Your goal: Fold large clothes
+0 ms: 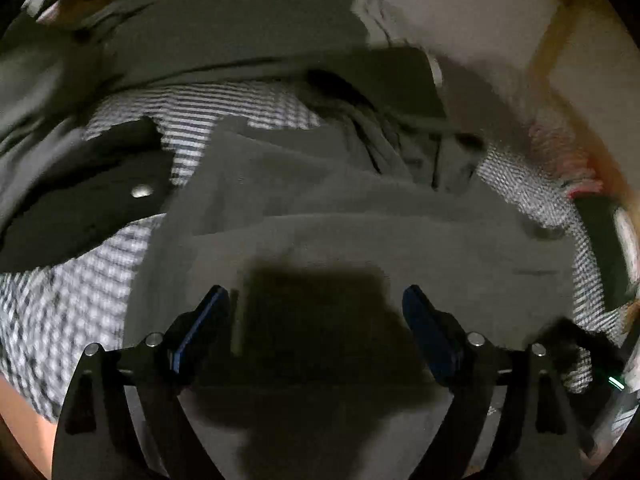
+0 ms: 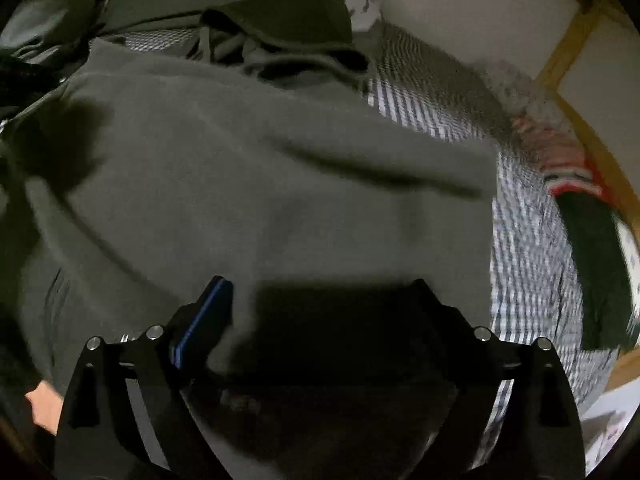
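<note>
Fingers of the left gripper point(image 1: 316, 300) spread wide, empty, above the grey garment point(image 1: 360, 232), whose folded layers step away from the tips over a checked bedsheet point(image 1: 60, 300).

Right gripper point(image 2: 320, 292) is equally wide; the garment point(image 2: 260, 168) fills its view, hood point(image 2: 288, 28) farthest away, long axis running away from the fingers.

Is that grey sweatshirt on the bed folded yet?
Partly folded. The grey sweatshirt shows stepped, layered edges in the left wrist view, lying on the checked bedsheet.
</note>
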Available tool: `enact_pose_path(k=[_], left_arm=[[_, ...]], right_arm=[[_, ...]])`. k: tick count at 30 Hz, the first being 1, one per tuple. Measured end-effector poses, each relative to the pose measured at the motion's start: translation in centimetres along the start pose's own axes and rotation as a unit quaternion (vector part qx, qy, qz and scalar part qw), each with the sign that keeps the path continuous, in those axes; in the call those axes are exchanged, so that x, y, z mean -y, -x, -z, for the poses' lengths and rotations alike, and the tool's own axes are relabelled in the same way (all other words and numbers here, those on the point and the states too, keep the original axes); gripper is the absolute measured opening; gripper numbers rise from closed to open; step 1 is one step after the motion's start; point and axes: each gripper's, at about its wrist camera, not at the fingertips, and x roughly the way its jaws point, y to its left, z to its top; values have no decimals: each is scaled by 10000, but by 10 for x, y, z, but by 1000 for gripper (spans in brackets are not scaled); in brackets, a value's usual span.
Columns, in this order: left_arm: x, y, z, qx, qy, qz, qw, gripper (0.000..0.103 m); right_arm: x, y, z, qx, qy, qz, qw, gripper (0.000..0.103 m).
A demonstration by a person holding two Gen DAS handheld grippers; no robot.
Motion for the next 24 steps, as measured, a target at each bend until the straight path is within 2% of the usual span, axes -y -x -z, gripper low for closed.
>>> enact_pose_path(k=[2, 3, 4, 6, 8, 9, 10, 11, 14, 17, 20, 21, 22, 24], left_arm=[[13, -34, 1, -182, -157, -484, 9985, 88], [15, -46, 4, -308, -206, -643, 9972, 93], [20, -56, 10, -151, -444, -821, 9955, 97], [25, -55, 24, 352, -724, -997, 9918, 98], [20, -50, 31, 609, -714, -881, 9917, 98], [16, -48, 36, 776, -767, -812, 9907, 98], [14, -47, 39, 881, -794, -792, 9898, 98], [14, -50, 41, 1007, -819, -799, 9883, 98], [18, -54, 45, 1221, -890, -904, 9844, 98], [20, -52, 44, 1168, -878, -886, 9853, 98], [24, -52, 43, 1174, -886, -906, 9850, 98], [24, -53, 43, 1176, -887, -904, 9850, 98], [24, -53, 43, 1170, -888, -904, 9850, 98], [24, -53, 43, 1169, -888, -905, 9850, 98]], right_arm=[[2, -5, 14, -378, -93, -221, 9990, 91], [4, -2, 16, -282, -130, -259, 9992, 91], [5, 3, 18, -178, -133, -290, 9993, 91], [6, 13, 15, -86, -124, -525, 9985, 91], [9, 28, 5, 248, -252, -923, 9951, 91], [11, 37, -4, 539, -408, -944, 9932, 92], [12, 38, -13, 703, -535, -803, 9928, 93], [12, 34, -19, 669, -594, -672, 9937, 94], [3, -26, -27, -386, -618, -408, 9965, 95], [-8, -23, -21, -133, -503, -151, 9985, 96], [-2, -15, -15, -151, -817, -340, 9960, 96], [3, -6, -15, 104, -860, -443, 9953, 96], [6, 4, -17, 458, -821, -222, 9953, 96], [18, 5, -32, 624, -920, 194, 9936, 97]])
